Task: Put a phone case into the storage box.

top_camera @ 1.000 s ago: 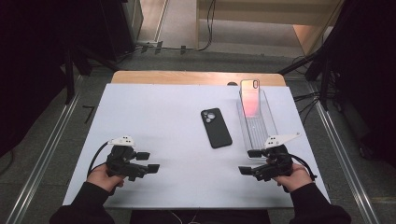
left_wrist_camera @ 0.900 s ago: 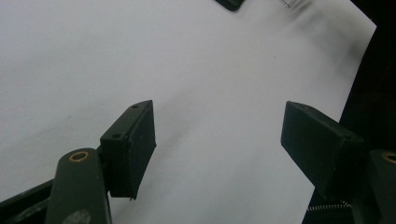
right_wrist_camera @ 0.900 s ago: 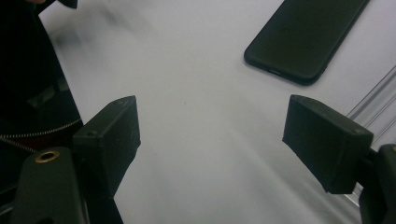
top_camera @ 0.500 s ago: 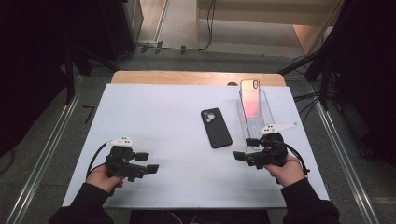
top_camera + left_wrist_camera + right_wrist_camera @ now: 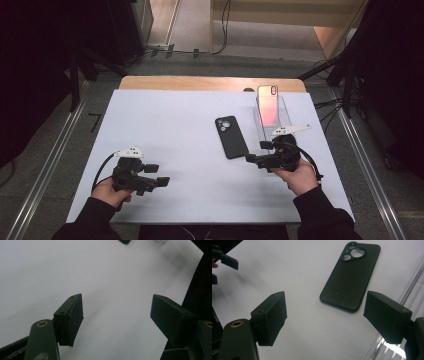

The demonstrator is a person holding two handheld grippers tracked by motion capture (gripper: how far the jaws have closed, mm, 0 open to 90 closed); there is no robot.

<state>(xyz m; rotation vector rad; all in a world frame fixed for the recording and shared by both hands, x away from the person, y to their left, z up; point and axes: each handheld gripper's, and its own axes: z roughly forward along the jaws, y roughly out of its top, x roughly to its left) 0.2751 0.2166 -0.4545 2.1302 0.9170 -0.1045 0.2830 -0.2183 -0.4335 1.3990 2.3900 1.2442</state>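
A black phone lies back-up near the middle of the white table top; in the right gripper view the same black phone lies just ahead of the jaws. My right gripper hovers close to its near right corner, open, with nothing between the pads. My left gripper rests at the front left, open over bare table. A pink-backed phone leans upright in a clear stand at the back right.
The clear stand's edge runs just right of my right gripper. A wooden strip borders the table's far edge. Cables and dark stands lie on the floor beyond. The other gripper's jaw tip shows far off.
My right gripper has moved away from the front edge, forward and left toward the black phone. The left gripper has stayed where it was.
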